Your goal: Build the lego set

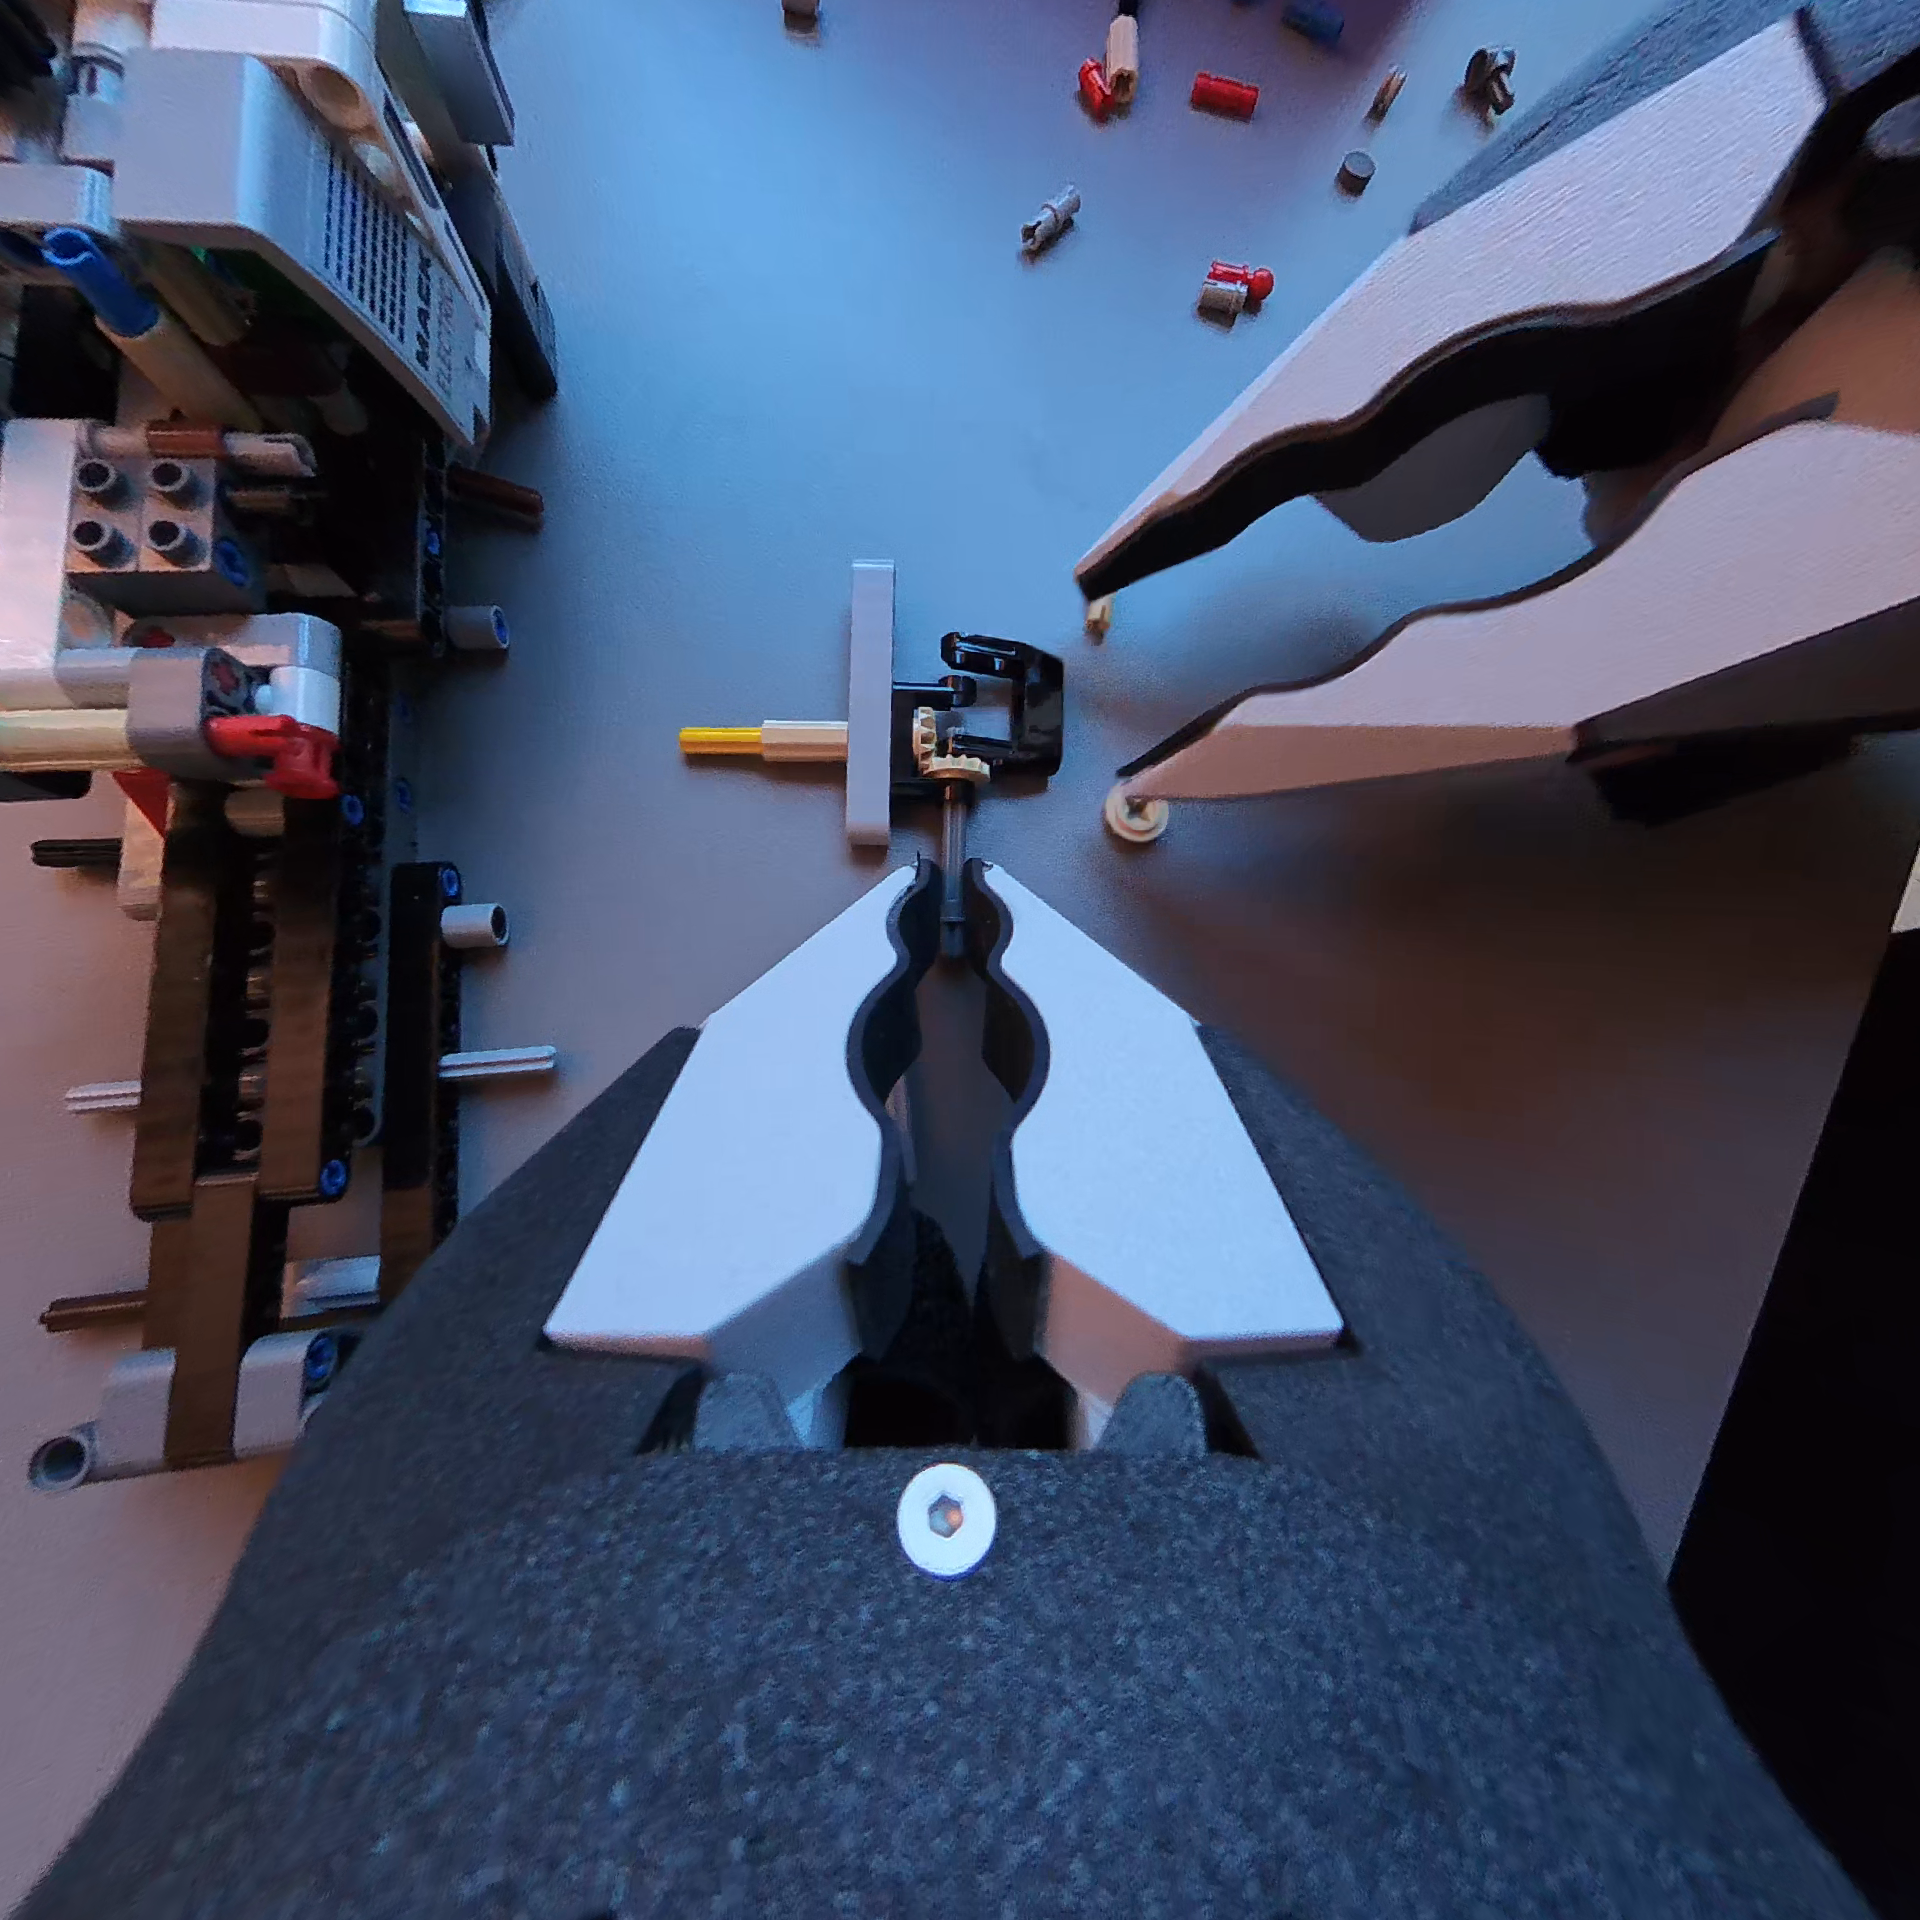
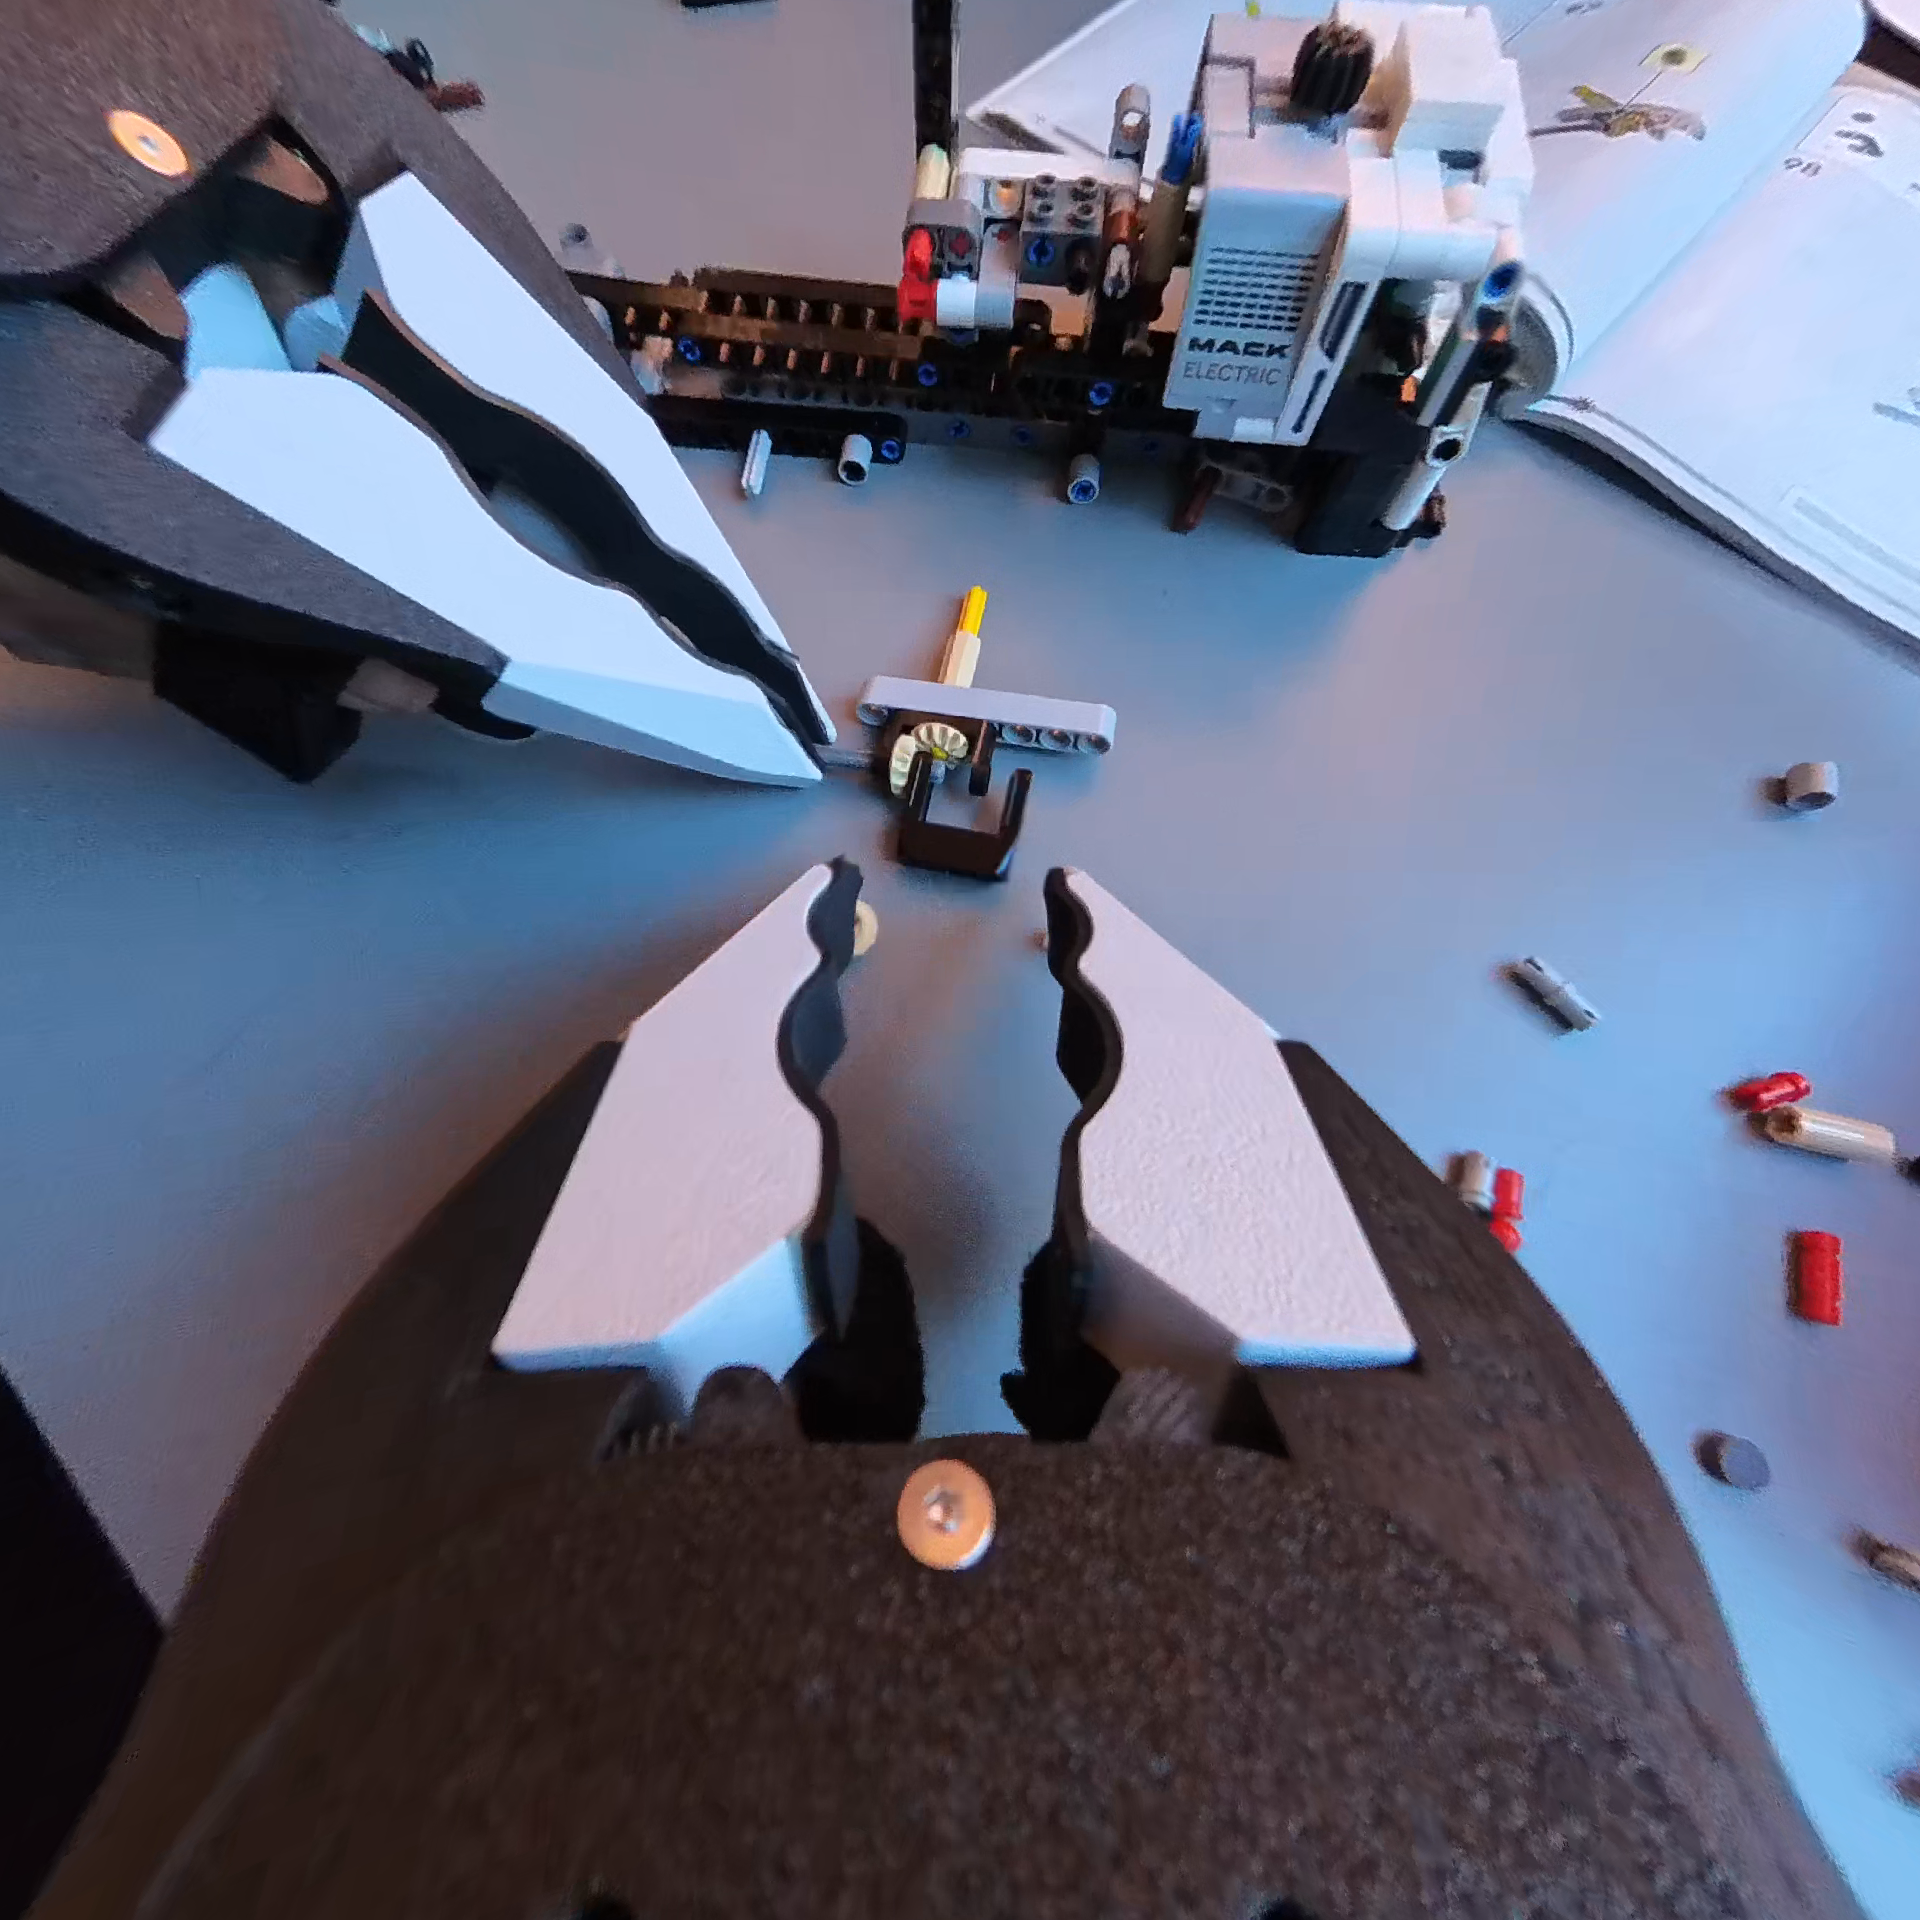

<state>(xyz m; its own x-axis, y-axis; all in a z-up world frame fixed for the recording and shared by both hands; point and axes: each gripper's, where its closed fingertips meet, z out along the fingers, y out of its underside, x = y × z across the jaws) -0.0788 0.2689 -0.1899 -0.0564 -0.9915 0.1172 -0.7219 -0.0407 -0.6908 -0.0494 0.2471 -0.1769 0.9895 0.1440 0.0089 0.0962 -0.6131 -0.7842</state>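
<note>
The left tongs [image 1: 951, 873] pinch the thin grey axle [image 1: 953, 831] of the small gear piece [image 2: 956, 753] lying on the bench [image 2: 1351, 831] in front of the truck [image 2: 1195, 343]. The right tongs [image 2: 951, 894], spread, hover just beside its black bracket [image 2: 961, 831]; next likely calls for gripping the bracket.

Right gripper [image 2: 951, 899] agape, small assembly [image 2: 961, 753] ahead

grey table [image 2: 1351, 831] as work surface, open instruction booklet [image 2: 1714, 343] lying flat at the table's far-right corner in the right wrist view, pages showing printed diagrams, near page edge curling slightly above the table
</note>
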